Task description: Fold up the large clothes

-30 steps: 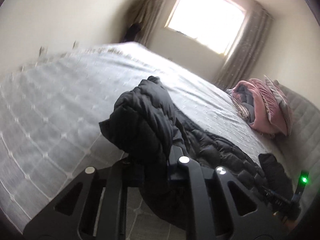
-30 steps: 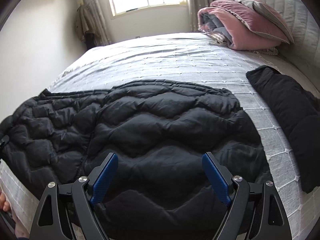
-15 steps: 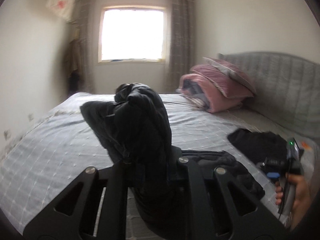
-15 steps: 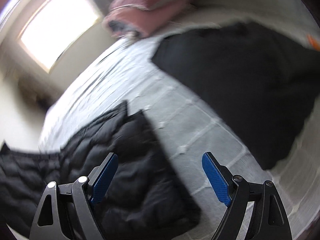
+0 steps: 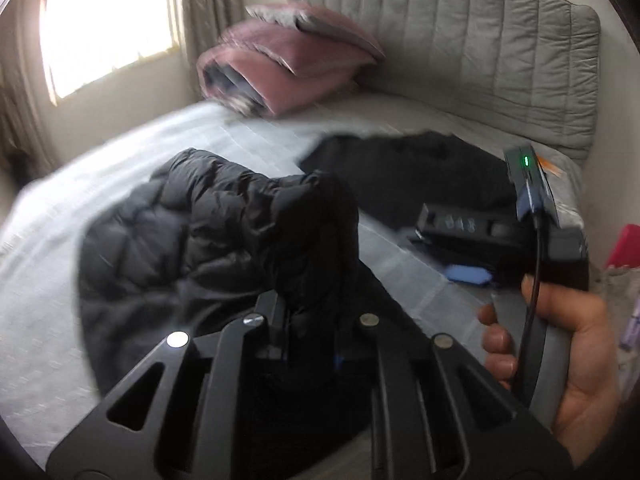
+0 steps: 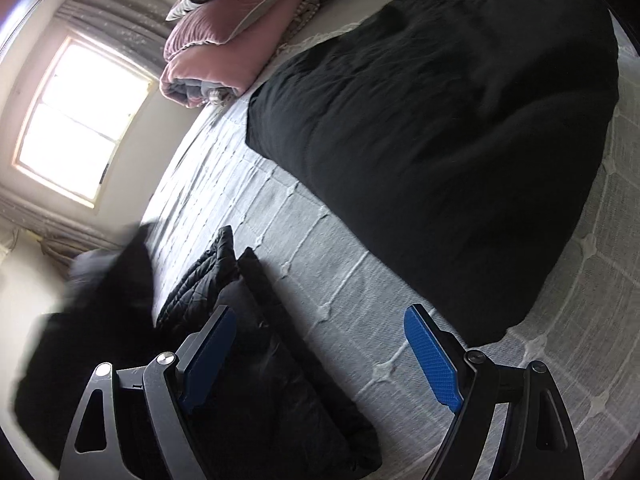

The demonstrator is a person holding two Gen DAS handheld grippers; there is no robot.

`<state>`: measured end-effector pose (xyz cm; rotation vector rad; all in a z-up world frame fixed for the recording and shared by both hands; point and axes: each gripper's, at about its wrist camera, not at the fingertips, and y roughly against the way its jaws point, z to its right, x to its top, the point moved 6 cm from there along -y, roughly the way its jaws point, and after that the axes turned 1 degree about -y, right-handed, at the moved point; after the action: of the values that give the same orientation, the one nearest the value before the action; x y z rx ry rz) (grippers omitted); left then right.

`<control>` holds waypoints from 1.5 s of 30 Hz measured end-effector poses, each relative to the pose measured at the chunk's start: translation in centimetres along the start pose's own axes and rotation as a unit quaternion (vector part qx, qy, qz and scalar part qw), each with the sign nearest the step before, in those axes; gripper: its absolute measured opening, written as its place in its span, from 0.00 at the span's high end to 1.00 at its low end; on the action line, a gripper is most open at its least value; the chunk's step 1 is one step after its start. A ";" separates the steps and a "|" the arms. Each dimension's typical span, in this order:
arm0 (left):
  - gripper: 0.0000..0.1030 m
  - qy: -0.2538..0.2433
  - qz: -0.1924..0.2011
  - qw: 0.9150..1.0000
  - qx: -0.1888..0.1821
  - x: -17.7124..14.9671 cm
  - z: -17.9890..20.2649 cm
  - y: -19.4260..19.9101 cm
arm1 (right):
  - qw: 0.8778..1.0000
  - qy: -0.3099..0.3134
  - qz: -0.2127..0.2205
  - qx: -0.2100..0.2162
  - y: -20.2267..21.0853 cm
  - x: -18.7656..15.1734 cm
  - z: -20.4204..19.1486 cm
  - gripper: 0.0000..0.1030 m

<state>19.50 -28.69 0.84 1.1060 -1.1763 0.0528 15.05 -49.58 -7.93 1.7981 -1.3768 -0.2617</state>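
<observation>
Left gripper (image 5: 308, 316) is clamping a bunched fold of the black puffer jacket (image 5: 208, 240) — fabric is lifted off the bed (image 5: 48, 280) and hanging over the jaws, while the rest of the jacket is lying at the near edge, seen in the right wrist view just beside the left blue pad. Right gripper (image 6: 320, 344) is standing wide, nothing between the pads, hovering over bare bedspread with the jacket edge under its left finger (image 6: 208, 344). A hand (image 5: 560, 352) is gripping that tool's handle in the left view. A second dark garment (image 6: 440, 128) is lying flat nearer the headboard (image 5: 500, 40), apart from the jacket; a pink quilt (image 5: 288, 60) is stacked by the window.

Step looks like carrying one side of the jacket across to make the fold. To do it well: keeping the left clamp firm, since puffer fabric is slick and springy and could slip out mid-swing; laying the lifted part down flat over the rest, edges lined up, not dropping it in a heap; using the free right tool to pin or take the jacket's near edge so the base is not dragging along — and keeping clear of the other garment
</observation>
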 end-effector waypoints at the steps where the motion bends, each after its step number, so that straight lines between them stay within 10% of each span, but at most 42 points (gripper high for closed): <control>1: 0.82 0.005 -0.014 1.000 -0.024 -0.9 0.6 -1.1 | 1.000 -0.005 -0.007 0.008 -0.1 -0.1 0.1 0.16; 8: 0.56 0.055 -0.021 0.985 -0.163 -2.9 1.0 0.5 | 0.999 0.022 -0.015 0.031 0.3 -0.2 -0.8 0.16; 14: 0.49 0.085 -0.009 0.968 -0.236 -3.5 -0.3 6.3 | 0.990 0.035 -0.014 0.132 1.9 -0.1 -3.9 0.16; 21: 0.46 0.168 -0.027 0.979 -0.109 -6.4 -9.2 8.1 | 0.979 0.132 -0.062 0.145 0.7 -2.8 -8.9 0.16; 28: 0.46 0.234 -0.079 0.967 0.070 -10.7 -15.4 6.1 | 0.974 0.196 -0.078 0.088 -1.2 -4.4 -11.6 0.16; 30: 0.46 0.232 -0.081 0.966 0.079 -10.7 -15.2 5.7 | 0.969 0.219 -0.074 0.089 -1.1 -4.9 -12.3 0.28; 33: 0.46 0.226 -0.082 0.967 0.081 -10.2 -14.7 4.9 | 0.959 0.266 -0.050 0.081 0.2 -5.8 -13.2 0.75; 40: 0.46 0.245 -0.079 0.964 0.063 -10.4 -15.8 4.8 | 0.945 0.298 0.002 0.137 7.2 -6.8 -12.9 0.86; 45: 0.46 0.249 -0.092 0.963 0.046 -10.9 -16.2 3.6 | 0.960 0.272 -0.048 0.041 3.5 -7.4 -7.1 0.85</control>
<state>24.08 -10.03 -4.21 1.1917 -0.6232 0.2315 14.14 -39.87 -3.23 1.8258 -0.9191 0.2340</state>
